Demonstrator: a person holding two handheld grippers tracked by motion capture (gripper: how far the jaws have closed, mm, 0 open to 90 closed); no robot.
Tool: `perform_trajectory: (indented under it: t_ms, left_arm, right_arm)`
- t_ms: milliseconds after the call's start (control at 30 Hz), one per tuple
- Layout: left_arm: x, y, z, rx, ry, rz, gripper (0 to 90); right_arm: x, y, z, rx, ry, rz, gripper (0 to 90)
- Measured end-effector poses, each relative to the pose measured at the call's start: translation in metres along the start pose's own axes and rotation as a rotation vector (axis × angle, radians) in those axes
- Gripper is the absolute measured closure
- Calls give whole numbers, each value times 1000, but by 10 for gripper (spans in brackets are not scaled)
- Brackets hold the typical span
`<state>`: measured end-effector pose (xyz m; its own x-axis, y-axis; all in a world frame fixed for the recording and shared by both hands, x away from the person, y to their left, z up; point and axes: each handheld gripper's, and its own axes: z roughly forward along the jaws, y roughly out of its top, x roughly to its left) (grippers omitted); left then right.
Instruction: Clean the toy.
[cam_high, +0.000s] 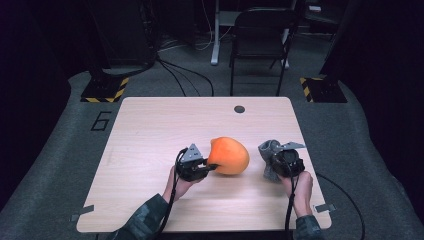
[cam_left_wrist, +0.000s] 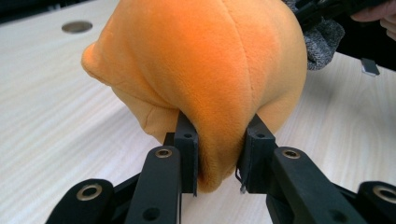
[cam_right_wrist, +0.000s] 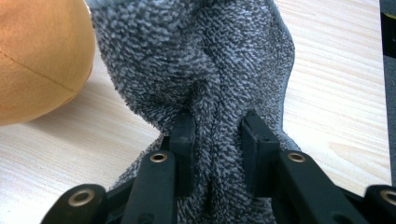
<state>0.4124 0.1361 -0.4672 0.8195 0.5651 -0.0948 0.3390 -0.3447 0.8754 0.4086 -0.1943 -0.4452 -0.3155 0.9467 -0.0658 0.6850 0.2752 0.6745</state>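
Observation:
An orange plush cushion (cam_high: 229, 155) sits near the middle of the wooden table (cam_high: 150, 125), its near end raised. My left gripper (cam_high: 206, 167) is shut on a fold of the orange plush (cam_left_wrist: 205, 70), the soft fabric bulging between the black pads (cam_left_wrist: 187, 149). To its right, a grey fuzzy cloth (cam_high: 269, 150) is bunched up off the table. My right gripper (cam_high: 280, 161) is shut on the grey cloth (cam_right_wrist: 201, 65), pinching a thick fold between its pads (cam_right_wrist: 183, 140). The orange plush (cam_right_wrist: 37, 56) lies just left of the cloth.
A round cable hole (cam_high: 239, 109) is set in the table's far side. A black folding chair (cam_high: 260, 40) stands on the grey floor beyond the table. Bits of tape (cam_high: 325, 208) mark the near corners. Cables trail from both grippers.

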Motion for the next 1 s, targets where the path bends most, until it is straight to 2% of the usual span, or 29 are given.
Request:
perform_trajectory:
  t_ms: [100, 367, 533, 600, 700, 800, 867, 1000]
  left_arm:
    - [1, 2, -2, 23, -24, -72, 724]
    - [7, 2, -4, 65, -68, -193, 722]
    - [14, -8, 3, 92, -88, -262, 719]
    - [17, -13, 7, 102, -104, -298, 715]
    - [18, -13, 7, 96, -108, -308, 711]
    - [18, -13, 8, 98, -108, -310, 707]
    - [18, -13, 8, 98, -106, -313, 703]
    - [17, -13, 8, 100, -100, -311, 700]
  right_arm:
    - [1, 0, 0, 2, 0, -2, 689]
    - [3, 0, 1, 1, -2, -6, 689]
    - [4, 0, 3, 4, -6, -8, 688]
    - [5, 0, 5, 23, -3, -13, 688]
    - [8, 1, 7, 23, -4, -19, 688]
    - [14, 6, 0, 2, 13, -25, 688]
    - [22, 12, -9, -24, 43, -22, 689]
    - [54, 30, -26, -78, 113, -71, 689]
